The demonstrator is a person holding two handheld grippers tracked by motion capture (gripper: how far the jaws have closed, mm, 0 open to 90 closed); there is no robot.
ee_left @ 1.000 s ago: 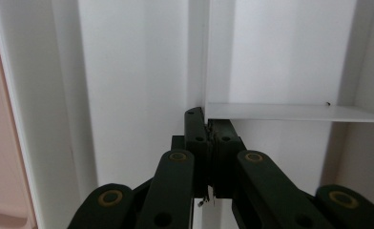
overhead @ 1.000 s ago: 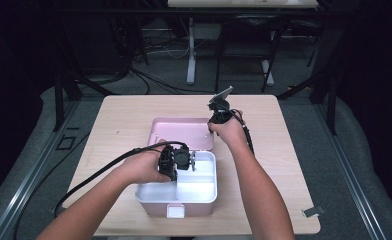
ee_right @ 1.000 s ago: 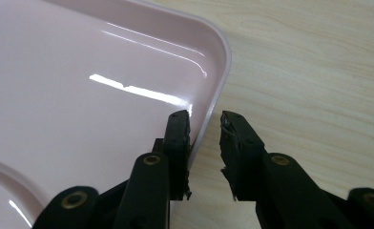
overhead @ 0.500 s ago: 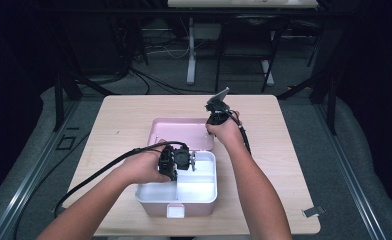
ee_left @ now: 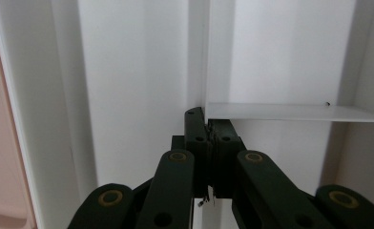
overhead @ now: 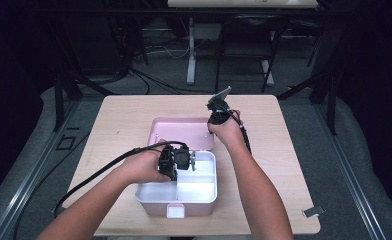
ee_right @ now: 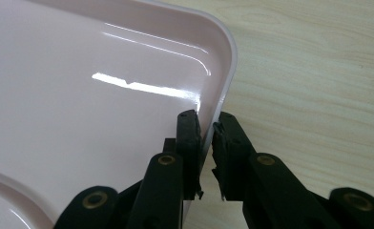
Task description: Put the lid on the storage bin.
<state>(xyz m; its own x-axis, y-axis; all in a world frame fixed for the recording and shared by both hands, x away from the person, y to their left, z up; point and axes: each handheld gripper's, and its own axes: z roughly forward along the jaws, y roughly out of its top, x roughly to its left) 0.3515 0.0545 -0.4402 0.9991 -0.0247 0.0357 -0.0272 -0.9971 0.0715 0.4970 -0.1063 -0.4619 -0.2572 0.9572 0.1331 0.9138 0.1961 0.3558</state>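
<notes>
A light wooden table (overhead: 134,115) is seen from above, with a white box (overhead: 204,192) set near its front edge and its pink lid (overhead: 176,130) lying open flat on the table just behind it. The box is split by thin white dividers (ee_left: 290,112) into compartments. Two forearms come in from the near edge. The left gripper (overhead: 190,161) is held at the far rim of the box, near its middle; in the left gripper view its jaws are closed tight on the edge of an upright divider, pads pressed together around the thin wall. The right gripper (overhead: 215,124) is held at the far right corner of the lid. In the right gripper view its fingers (ee_right: 189,143) are set either side of the lid's raised rim (ee_right: 225,90), one inside and one outside; the jaws have just been closing and are now nearly shut, and whether the pads already press on the rim cannot be told
</notes>
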